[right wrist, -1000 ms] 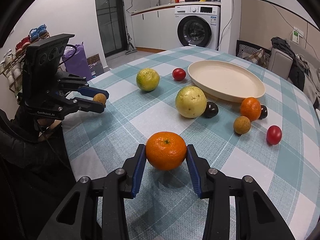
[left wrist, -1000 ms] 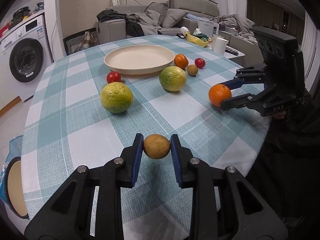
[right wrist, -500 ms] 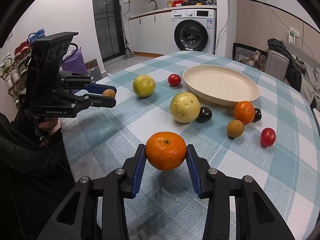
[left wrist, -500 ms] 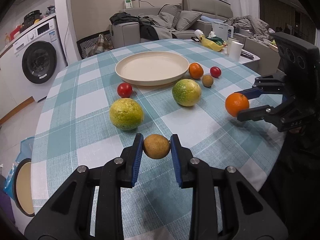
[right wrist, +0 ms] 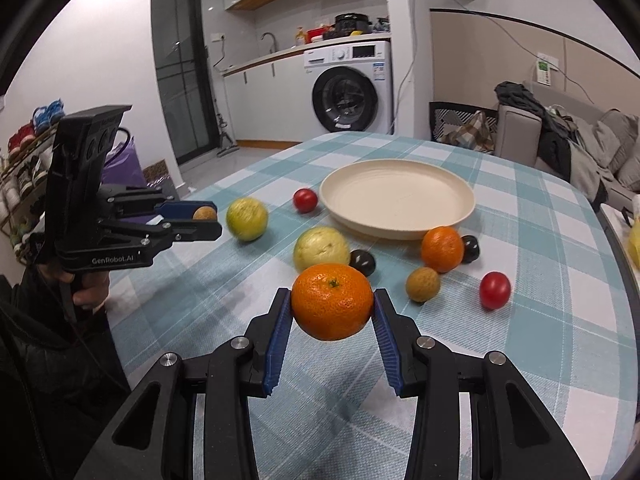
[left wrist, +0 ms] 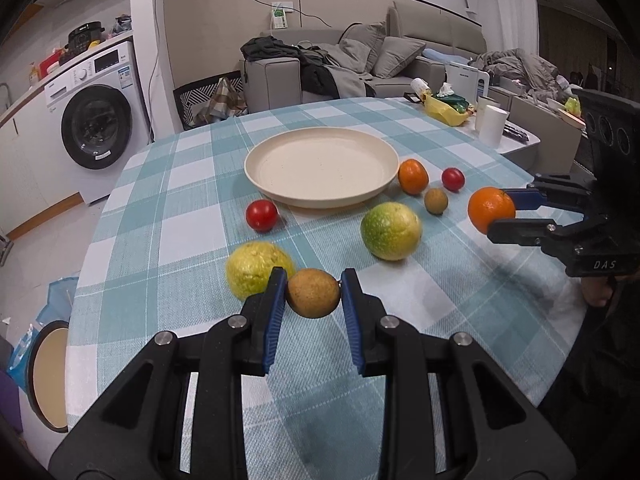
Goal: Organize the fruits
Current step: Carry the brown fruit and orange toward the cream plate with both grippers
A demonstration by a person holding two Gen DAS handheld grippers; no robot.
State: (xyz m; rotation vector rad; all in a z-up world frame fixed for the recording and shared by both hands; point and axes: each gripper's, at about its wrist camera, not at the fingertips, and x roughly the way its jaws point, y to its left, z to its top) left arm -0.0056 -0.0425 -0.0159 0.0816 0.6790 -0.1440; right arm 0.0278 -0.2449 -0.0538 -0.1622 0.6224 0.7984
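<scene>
My left gripper (left wrist: 313, 294) is shut on a small brown fruit (left wrist: 313, 293) and holds it above the checked table; it also shows in the right wrist view (right wrist: 206, 220). My right gripper (right wrist: 332, 304) is shut on an orange (right wrist: 332, 300), held above the table; it shows at the right of the left wrist view (left wrist: 496, 210). An empty cream plate (left wrist: 322, 165) sits mid-table. Around it lie two yellow-green fruits (left wrist: 258, 268) (left wrist: 391, 230), two red tomatoes (left wrist: 261, 215) (left wrist: 453, 179), another orange (left wrist: 413, 176), a brown fruit (left wrist: 436, 200), and two dark fruits (right wrist: 363, 262).
The round table (left wrist: 180, 200) has a teal checked cloth. A white cup (left wrist: 493, 125) and a yellow bag (left wrist: 444, 110) stand at its far right edge. A washing machine (left wrist: 96, 120) and a sofa (left wrist: 360, 64) stand beyond it.
Both grippers have risen and moved forward toward the plate with their fruits still held. The yellow-green fruit now sits just behind my left finger.
</scene>
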